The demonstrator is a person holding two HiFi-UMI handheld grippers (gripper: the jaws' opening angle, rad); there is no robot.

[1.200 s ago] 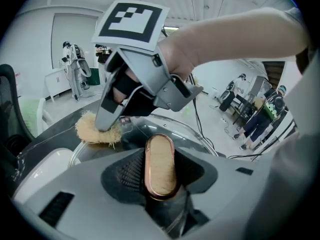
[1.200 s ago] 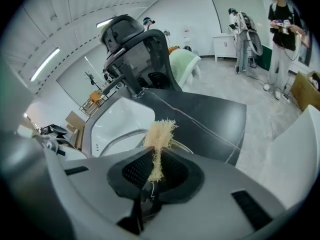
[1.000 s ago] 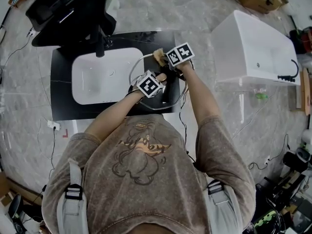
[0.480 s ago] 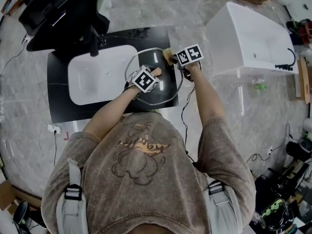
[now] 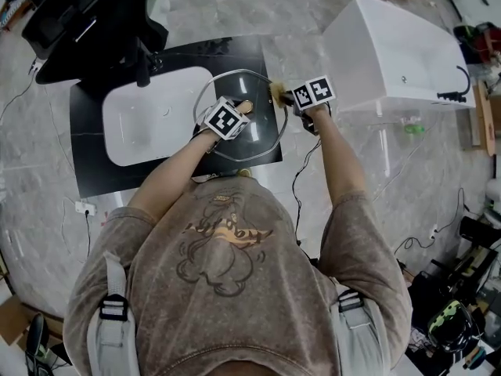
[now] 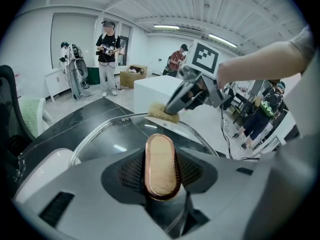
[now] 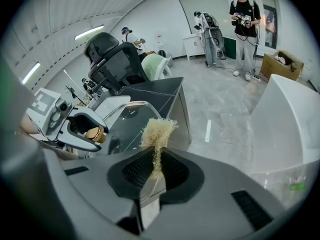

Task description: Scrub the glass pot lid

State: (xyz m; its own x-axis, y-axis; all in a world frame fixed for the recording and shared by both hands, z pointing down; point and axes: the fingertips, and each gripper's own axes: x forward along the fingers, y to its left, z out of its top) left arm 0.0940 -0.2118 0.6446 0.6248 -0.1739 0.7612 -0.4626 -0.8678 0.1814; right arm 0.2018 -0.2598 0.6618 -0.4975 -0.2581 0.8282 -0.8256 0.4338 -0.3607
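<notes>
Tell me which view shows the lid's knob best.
The left gripper view: the knob fills its middle, whole and sharp, clamped in the left gripper. The right gripper view shows the knob small at the left, partly hidden by those jaws. The head view shows only a small tan sliver.

Glass lid and scrubber over the black bench [image 5: 94,159]

The round, clear, metal-rimmed lid [image 5: 221,78] sits right of the white sink [image 5: 149,120], its oval wooden knob [image 6: 161,165] clamped in the left tool [image 6: 161,176]. A tan fibre scrubber [image 7: 158,130], pinched in the right tool [image 7: 155,160], meets the lid's far rim.
</notes>
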